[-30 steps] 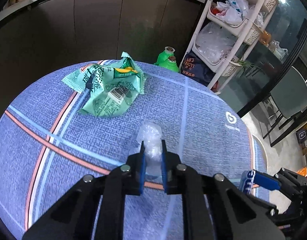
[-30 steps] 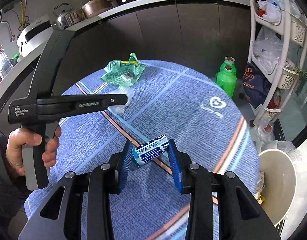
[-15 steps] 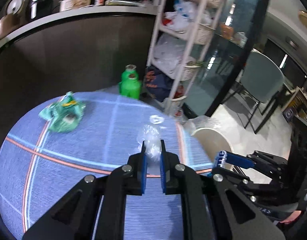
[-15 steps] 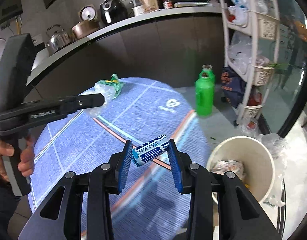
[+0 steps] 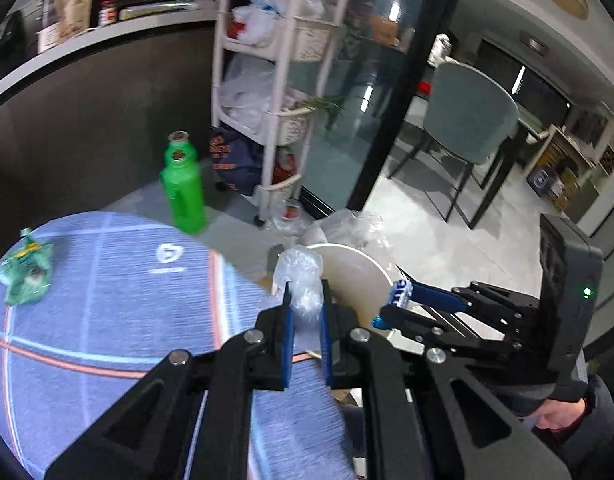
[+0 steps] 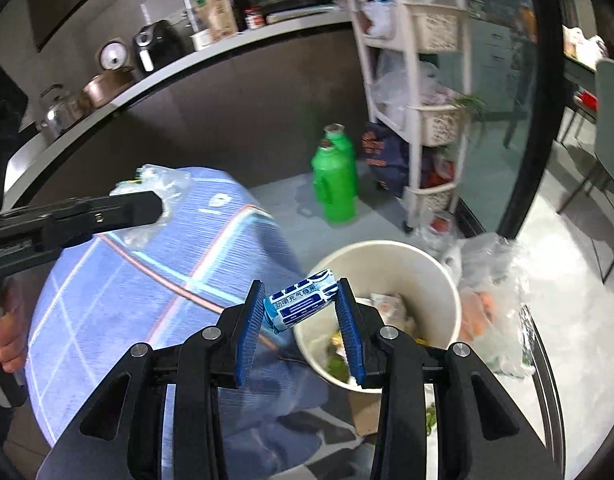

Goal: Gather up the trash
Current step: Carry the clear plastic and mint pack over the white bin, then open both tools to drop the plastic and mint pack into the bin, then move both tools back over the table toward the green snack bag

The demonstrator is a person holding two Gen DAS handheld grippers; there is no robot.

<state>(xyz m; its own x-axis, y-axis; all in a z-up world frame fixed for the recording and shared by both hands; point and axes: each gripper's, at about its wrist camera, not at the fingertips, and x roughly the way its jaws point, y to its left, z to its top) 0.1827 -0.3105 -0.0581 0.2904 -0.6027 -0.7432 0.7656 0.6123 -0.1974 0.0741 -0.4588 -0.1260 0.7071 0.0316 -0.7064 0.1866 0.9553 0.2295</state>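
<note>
My left gripper [image 5: 305, 307] is shut on a crumpled clear plastic wrapper [image 5: 299, 280], held above the round table's right edge close to the white trash bin [image 5: 357, 280]. My right gripper [image 6: 301, 308] is shut on a small blue-and-white candy wrapper [image 6: 302, 306] and hangs just left of the bin's [image 6: 431, 268] rim; in the left wrist view it shows at the right [image 5: 401, 294]. A green snack bag [image 5: 25, 270] lies at the far left of the blue tablecloth [image 5: 107, 312]. The bin holds several scraps of rubbish.
A green bottle [image 6: 335, 178] stands on the floor beyond the table. A white shelf rack [image 6: 419, 92] with plastic bags stands behind it. A loose plastic bag [image 6: 495, 300] lies right of the bin. A grey chair [image 5: 467, 120] and a dark counter [image 6: 187, 92] are farther off.
Both grippers swung right across the table toward the bin, each keeping its wrapper. The snack bag has slid to the far left of view and the bin has come close.
</note>
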